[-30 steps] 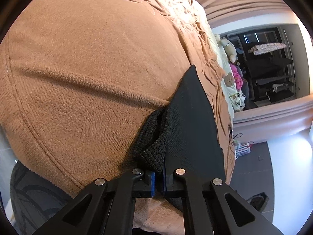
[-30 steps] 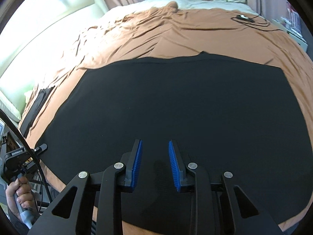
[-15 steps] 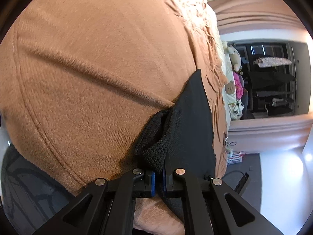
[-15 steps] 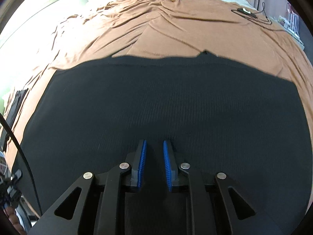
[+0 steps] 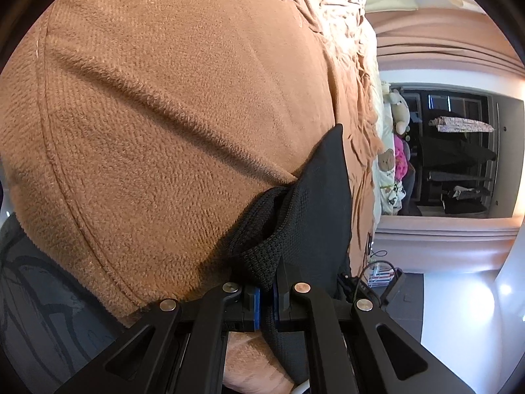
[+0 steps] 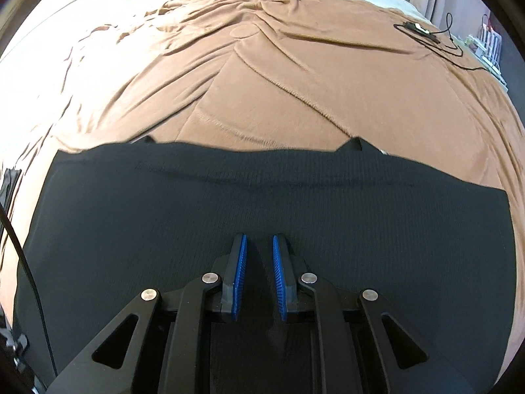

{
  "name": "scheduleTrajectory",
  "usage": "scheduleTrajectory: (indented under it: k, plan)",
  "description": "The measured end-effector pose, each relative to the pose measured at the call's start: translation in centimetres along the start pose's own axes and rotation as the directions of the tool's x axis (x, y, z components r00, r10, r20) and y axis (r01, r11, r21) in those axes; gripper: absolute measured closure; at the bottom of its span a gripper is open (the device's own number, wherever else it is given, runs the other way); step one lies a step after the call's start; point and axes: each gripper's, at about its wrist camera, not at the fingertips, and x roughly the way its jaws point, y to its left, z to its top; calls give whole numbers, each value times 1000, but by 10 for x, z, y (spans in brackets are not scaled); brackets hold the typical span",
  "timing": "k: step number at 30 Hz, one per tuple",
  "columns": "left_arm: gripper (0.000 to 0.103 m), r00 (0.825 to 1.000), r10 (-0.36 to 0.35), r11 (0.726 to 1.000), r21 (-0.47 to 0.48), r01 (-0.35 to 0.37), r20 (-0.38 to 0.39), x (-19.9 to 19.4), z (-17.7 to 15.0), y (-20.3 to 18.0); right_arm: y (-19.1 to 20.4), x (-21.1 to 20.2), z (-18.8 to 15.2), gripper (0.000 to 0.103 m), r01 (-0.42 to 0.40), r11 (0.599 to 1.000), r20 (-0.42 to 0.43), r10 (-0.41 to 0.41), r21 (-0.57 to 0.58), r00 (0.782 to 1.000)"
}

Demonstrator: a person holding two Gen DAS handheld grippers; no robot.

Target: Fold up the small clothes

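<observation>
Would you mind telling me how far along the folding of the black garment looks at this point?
Done: the black knit garment lies spread flat on the brown blanket. In hand: the left gripper is shut on a bunched edge of it, while the right gripper is open low over its middle, gripping nothing. Left: no finished fold shows, so the folding itself remains.

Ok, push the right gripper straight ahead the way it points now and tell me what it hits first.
Most likely the black garment itself: the open right gripper hovers low over it, and cloth fills the view ahead of the fingertips. Past its far edge lies only the brown blanket. Height above the cloth is hard to judge.
</observation>
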Motion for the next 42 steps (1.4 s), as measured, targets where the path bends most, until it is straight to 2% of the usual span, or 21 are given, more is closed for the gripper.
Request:
scheduleTrajectory:
  k: [9, 11, 13, 14, 23, 34, 42]
  plan:
    - [99, 1000, 12, 1000, 14, -12, 5, 1, 0, -6, 12, 21, 28, 91, 55, 997, 28, -54, -57, 998]
    - [99, 1000, -3, 1000, 31, 3, 8, -2, -1, -12, 10, 17, 30, 91, 20, 999, 9, -19, -32, 1000]
    - [99, 1000, -24, 999, 41, 23, 7, -4, -1, -19, 5, 8, 26, 90, -66, 998, 2, 66, -1, 998]
    - [99, 999, -35, 998, 50, 34, 5, -5, -2, -24, 6, 1, 21, 88, -96, 995, 0, 96, -5, 995]
    - [99, 990, -139, 983, 116, 140, -14, -9, -6, -63, 0, -35, -52, 88, -188, 981, -34, 187, -47, 982]
    - [99, 982, -182, 963, 194, 188, -47, -8, -13, -111, -7, -52, -124, 88, -263, 963, -77, 259, -53, 963]
    - [99, 975, -204, 938, 269, 219, -84, -4, -28, -155, -12, -69, -151, 88, -320, 945, -80, 315, -66, 946]
